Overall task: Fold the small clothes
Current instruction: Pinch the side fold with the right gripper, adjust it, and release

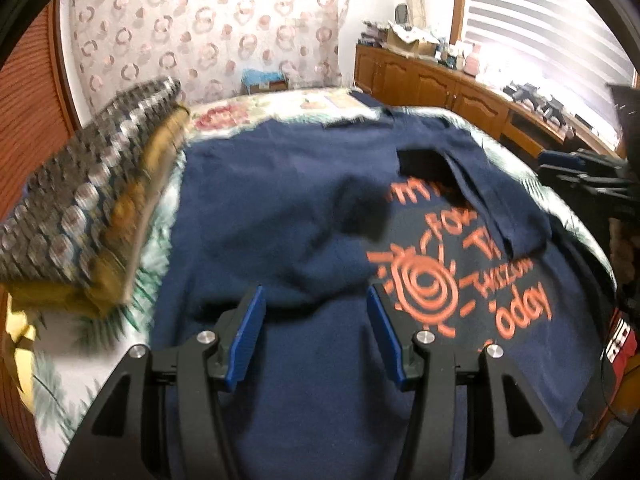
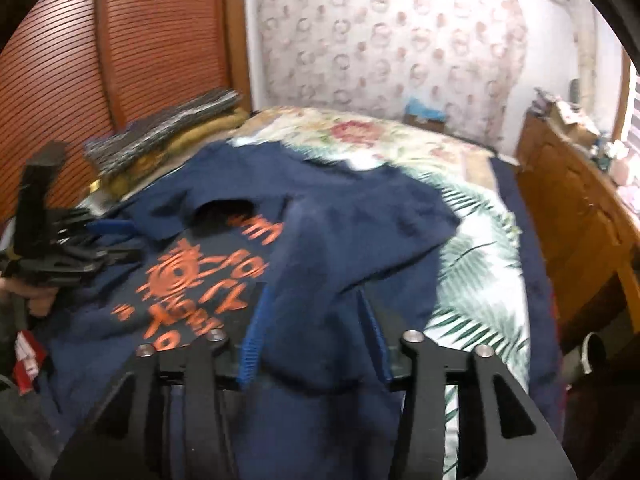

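Left gripper (image 1: 316, 300), jaws spread wide w/ nothing between the blue pads, hangs over a navy T-shirt (image 1: 280, 208) spread on a bed; shirt fabric shows in the gap but is not pinched. Right gripper (image 2: 316, 312), seen in its own cam, also stands apart at the pads, w/ a fold of the same navy T-shirt (image 2: 360, 232) bunched between them; whether the pads actually press the cloth can't be told, motion blur.

The shirt lies across a leaf-and-flower print bedspread (image 2: 472, 264), both side panels flipped inward over the chest, leaving the orange print partly covered. Left cam shows the print upright enough to read: an orange spiral sun w/ rays, the word "oday" at lower right, other lines too blurred to make out. Right cam shows the same print at an angle, lettering illegible.

Left cam alone takes in the window blinds (image 1: 532, 16) and a long wooden cabinet (image 1: 432, 80) w/ clutter on top, plus the right gripper at frame edge. Right cam alone shows the louvred wooden doors (image 2: 100, 60) in full and the left gripper at far left. Both views catch a stack of folded items (image 1: 92, 200), dark patterned piece on top of mustard-yellow ones, beside the shirt near the bed's edge.
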